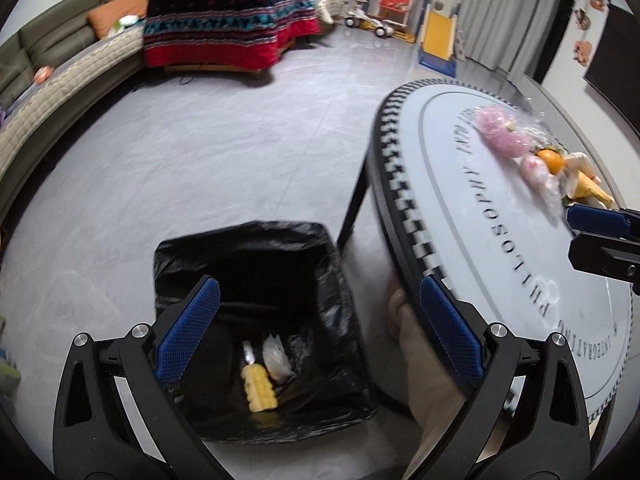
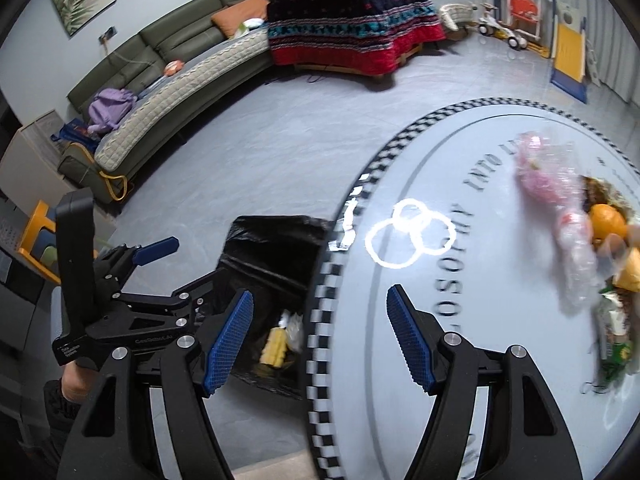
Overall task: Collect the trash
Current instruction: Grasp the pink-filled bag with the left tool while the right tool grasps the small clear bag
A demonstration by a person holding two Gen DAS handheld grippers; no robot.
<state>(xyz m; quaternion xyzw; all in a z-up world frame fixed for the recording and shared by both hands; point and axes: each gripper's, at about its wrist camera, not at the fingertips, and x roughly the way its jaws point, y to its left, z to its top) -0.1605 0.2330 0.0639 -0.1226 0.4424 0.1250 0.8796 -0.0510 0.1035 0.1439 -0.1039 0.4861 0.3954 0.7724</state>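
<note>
left gripper (image 1: 320, 328): jaws spread wide, nothing btwn the blue pads (image 1: 188, 328), released. hangs tilted down over the bin (image 1: 256, 320) w/ black liner bag, so prob. just above the drop spot, mouth of bin right under the fingers. inside at the bottom: yellow corn-cob piece (image 1: 260, 388) and a crumpled clear wrapper (image 1: 276, 356) beside it, touching or nearly. trash already in, then.

right gripper (image 2: 320, 336): also apart, pads empty, grasping nothing. straddles the table rim in its own view, one pad over the bin side, other over the tabletop. looks aimed btwn bin and pile, likely heading for the next pick.

bin stands on the floor just beside the round table (image 1: 460, 184), tucked against the checkered edge – handy placement, short carry from top to bin.

remaining trash on the tabletop, far side from bin: pink stuff in clear plastic bag (image 2: 540, 176), orange (image 2: 608, 220) next to it, crumpled clear plastic (image 2: 580, 264), green snack wrapper (image 2: 616, 344) nearer the edge. all bunched in one heap, blurred, exact overlaps hard to tell.

judgement: part done, several pcs left. plastic bags light + slippery, need a firm pinch; orange may roll if nudged.

beyond: grey floor, sofa (image 2: 168, 80), blanket-draped table (image 1: 228, 20), toy slide (image 1: 436, 36).
</note>
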